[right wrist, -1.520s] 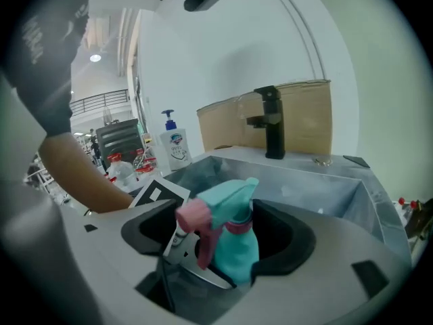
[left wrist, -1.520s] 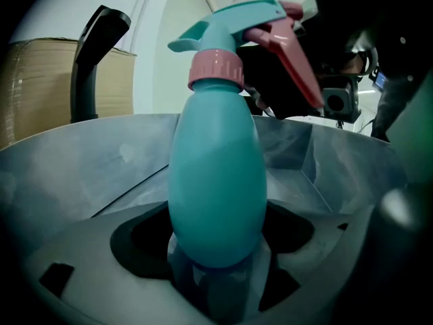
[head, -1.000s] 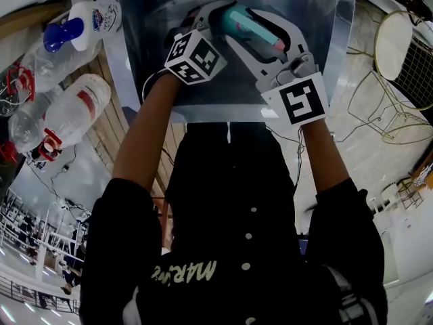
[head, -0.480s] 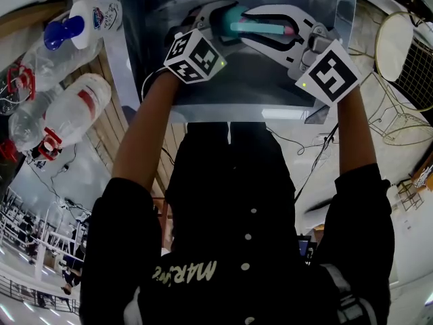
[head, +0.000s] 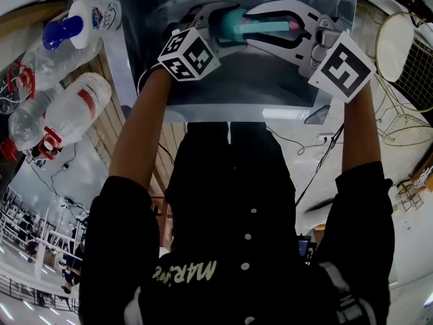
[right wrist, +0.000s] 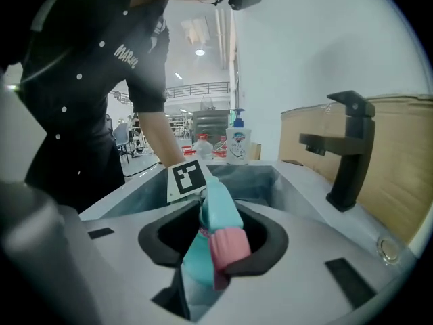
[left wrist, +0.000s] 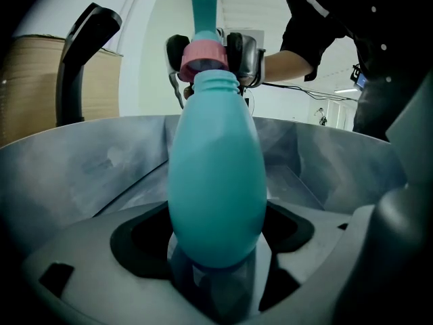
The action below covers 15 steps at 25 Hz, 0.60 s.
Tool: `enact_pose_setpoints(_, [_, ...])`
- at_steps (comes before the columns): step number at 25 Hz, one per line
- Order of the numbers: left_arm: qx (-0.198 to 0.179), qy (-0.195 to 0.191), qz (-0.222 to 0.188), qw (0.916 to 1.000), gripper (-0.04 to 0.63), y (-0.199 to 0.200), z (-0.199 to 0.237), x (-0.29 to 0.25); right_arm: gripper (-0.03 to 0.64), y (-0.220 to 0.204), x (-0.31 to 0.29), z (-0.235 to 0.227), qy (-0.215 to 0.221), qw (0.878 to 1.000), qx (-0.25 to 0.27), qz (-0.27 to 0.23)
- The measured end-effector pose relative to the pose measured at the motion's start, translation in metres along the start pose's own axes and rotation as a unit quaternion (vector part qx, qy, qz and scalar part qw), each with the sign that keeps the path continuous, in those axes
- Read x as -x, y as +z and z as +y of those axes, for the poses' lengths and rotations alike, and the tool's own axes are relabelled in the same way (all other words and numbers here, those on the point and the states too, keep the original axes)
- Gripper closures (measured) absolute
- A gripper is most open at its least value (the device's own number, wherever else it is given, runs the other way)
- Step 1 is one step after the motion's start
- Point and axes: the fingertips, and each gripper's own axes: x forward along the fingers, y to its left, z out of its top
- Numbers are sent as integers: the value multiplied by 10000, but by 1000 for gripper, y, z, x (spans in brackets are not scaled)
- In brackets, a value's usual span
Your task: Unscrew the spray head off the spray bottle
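Two grips are set, yet nothing has come apart so far as I can judge. The left gripper (left wrist: pixel 213 242) is clamped on the belly of the teal spray bottle (left wrist: pixel 216 168), held above the sink (left wrist: pixel 81 168). The right gripper (right wrist: pixel 213 241), whose jaws have just been closing, pinches the pink collar (right wrist: pixel 231 248) of the spray head (left wrist: pixel 204 9). That collar sits on the bottle's neck, so the unscrewing is left to do. Beyond, a black faucet (right wrist: pixel 348 147) stands on the sink's rim.

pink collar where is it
Pink collar is low-centre in the right gripper view, on the teal bottle, gripped by the right claw, whose jaws have just been closing.
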Motion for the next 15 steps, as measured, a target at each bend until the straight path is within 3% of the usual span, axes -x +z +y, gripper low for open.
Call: enact_pose_setpoints(15, [103,137,-24,9999,196,-1,0,0,469,39,24,5,-503,9982,-322,-84])
